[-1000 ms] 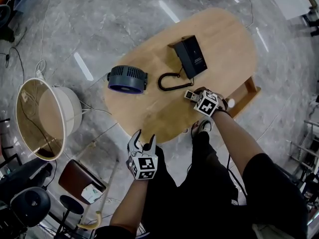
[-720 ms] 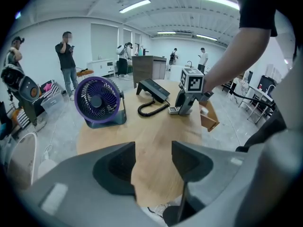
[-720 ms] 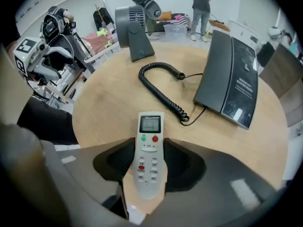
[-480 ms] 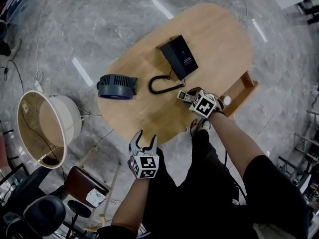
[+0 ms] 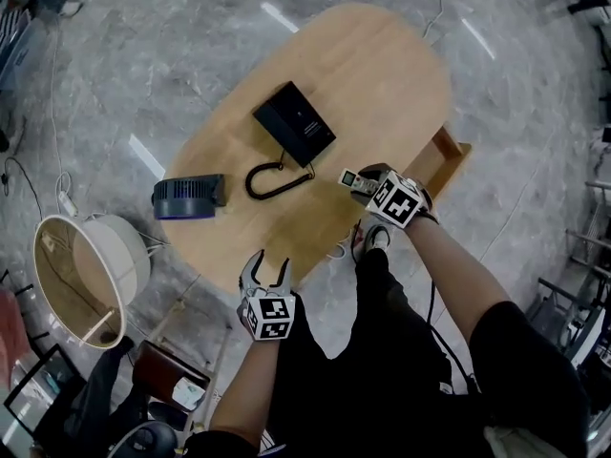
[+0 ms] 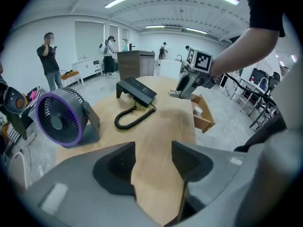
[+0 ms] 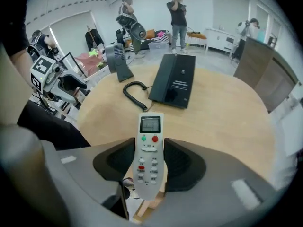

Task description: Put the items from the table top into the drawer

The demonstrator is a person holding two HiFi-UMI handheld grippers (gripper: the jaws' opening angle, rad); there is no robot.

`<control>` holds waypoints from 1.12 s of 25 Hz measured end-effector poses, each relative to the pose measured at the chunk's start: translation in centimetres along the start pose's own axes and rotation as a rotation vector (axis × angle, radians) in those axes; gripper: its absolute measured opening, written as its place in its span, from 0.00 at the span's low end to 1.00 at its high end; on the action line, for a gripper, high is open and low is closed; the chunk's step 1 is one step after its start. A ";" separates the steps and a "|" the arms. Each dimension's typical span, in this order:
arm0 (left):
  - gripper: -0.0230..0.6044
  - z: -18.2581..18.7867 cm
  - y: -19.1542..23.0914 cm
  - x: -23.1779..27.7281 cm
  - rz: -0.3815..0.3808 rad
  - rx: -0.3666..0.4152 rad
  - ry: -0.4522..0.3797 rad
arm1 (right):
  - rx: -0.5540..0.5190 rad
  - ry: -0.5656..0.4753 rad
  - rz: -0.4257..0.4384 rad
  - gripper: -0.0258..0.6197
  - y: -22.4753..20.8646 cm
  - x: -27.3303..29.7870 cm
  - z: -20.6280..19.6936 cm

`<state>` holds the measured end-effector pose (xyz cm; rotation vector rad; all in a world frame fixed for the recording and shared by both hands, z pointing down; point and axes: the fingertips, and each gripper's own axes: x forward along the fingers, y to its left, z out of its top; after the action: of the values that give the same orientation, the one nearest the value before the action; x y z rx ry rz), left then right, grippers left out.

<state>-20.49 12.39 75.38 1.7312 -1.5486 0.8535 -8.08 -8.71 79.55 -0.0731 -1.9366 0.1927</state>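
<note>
Right gripper [image 7: 149,156]: jaws clamped on the lower half of the white remote [image 7: 150,129], whose screen end juts out. It is held above the table [image 5: 382,70] at the near right edge.
Left gripper [image 6: 152,161]: jaws apart and empty, hovering at the near edge.
Drawer [image 5: 445,158]: open on the right, just beside the remote.
Yet to stow: black telephone [image 5: 294,122] and fan [image 5: 186,197].
Risk: the grip is on one end, so the remote may pivot or slip if it knocks the drawer wall.
Writing: the print on the remote's buttons and the phone is too small to read.
</note>
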 end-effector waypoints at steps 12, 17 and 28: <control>0.44 5.8 -7.7 5.1 -0.074 0.097 0.032 | 0.235 -0.032 -0.098 0.37 -8.6 -6.5 -12.8; 0.44 7.5 -10.4 6.2 -0.093 0.137 0.052 | 0.298 -0.031 -0.100 0.37 -10.6 -7.7 -16.8; 0.44 10.3 -14.1 8.1 -0.107 0.191 0.078 | 0.394 0.025 -0.047 0.37 -12.8 -4.1 -23.3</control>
<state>-5.28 0.59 75.50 1.8735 -1.3472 1.0289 15.62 -19.55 86.21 0.2290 -1.8407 0.5345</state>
